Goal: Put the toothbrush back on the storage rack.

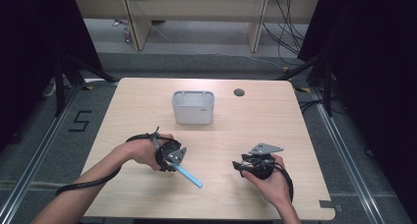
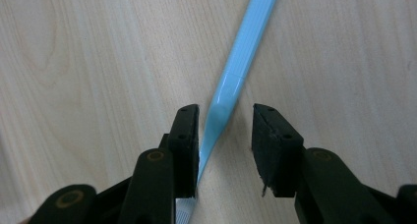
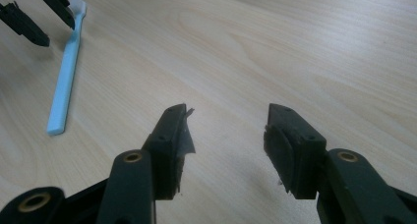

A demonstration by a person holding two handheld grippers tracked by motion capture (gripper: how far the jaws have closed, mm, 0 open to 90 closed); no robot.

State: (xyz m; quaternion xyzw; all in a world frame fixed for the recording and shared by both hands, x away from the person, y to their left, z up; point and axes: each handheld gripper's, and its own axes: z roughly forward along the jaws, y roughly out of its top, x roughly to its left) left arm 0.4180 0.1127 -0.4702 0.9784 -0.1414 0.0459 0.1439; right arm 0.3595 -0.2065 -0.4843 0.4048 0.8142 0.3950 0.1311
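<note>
A light blue toothbrush (image 1: 189, 175) lies flat on the wooden table, bristle end toward my left gripper (image 1: 178, 160). In the left gripper view the toothbrush (image 2: 241, 62) runs up and away, and its thin neck lies between the jaws of my left gripper (image 2: 225, 121). It is close against the left pad, with a clear gap to the right pad. My right gripper (image 1: 241, 166) rests low over the table to the right, open with nothing between its jaws (image 3: 226, 121). The right gripper view has the toothbrush (image 3: 64, 86) and the left gripper (image 3: 44, 13) at the far left.
A grey open-topped container (image 1: 193, 113) stands at the middle back of the table. A round cable hole (image 1: 239, 92) sits behind it to the right. Bare wood lies between the two hands and around the container.
</note>
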